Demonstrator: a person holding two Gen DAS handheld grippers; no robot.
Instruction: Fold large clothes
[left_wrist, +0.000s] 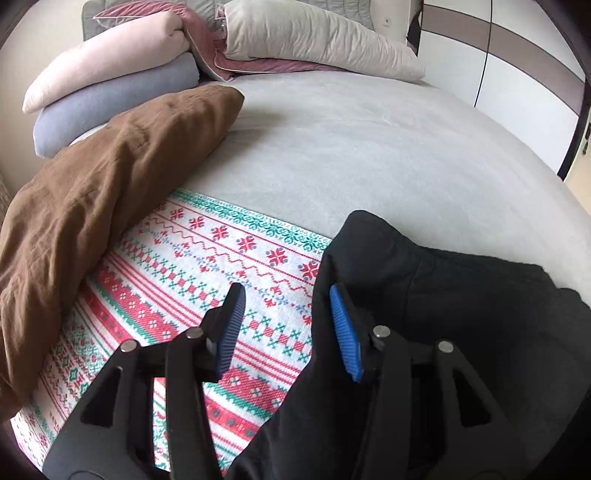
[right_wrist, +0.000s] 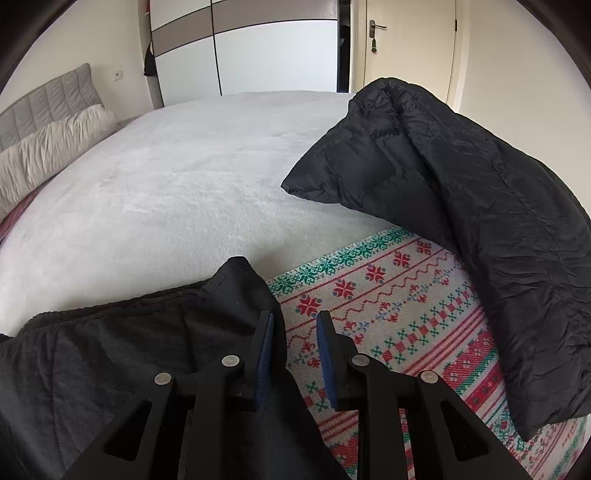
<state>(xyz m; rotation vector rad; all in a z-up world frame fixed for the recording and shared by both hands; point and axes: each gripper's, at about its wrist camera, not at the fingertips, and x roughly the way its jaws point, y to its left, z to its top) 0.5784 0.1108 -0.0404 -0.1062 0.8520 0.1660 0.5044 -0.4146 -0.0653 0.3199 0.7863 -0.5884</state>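
Basically both grippers are released: left gripper (left_wrist: 291, 325) has its jaws well apart and the right gripper (right_wrist: 295, 350) stands narrowly parted, neither pinching cloth, each at one outer edge of the black garment (left_wrist: 424, 314) lying between them on the patterned mat (left_wrist: 207, 266) at the near edge of the bed (left_wrist: 369, 147). Likely it sits there so the mat serves as fold area. Brown garment (left_wrist: 92, 199) and black puffer jacket (right_wrist: 461, 192) lie off to either side, probably queued or done.

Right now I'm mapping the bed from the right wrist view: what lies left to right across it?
Light pillow → dark garment → claw → patterned blanket → black puffer jacket.
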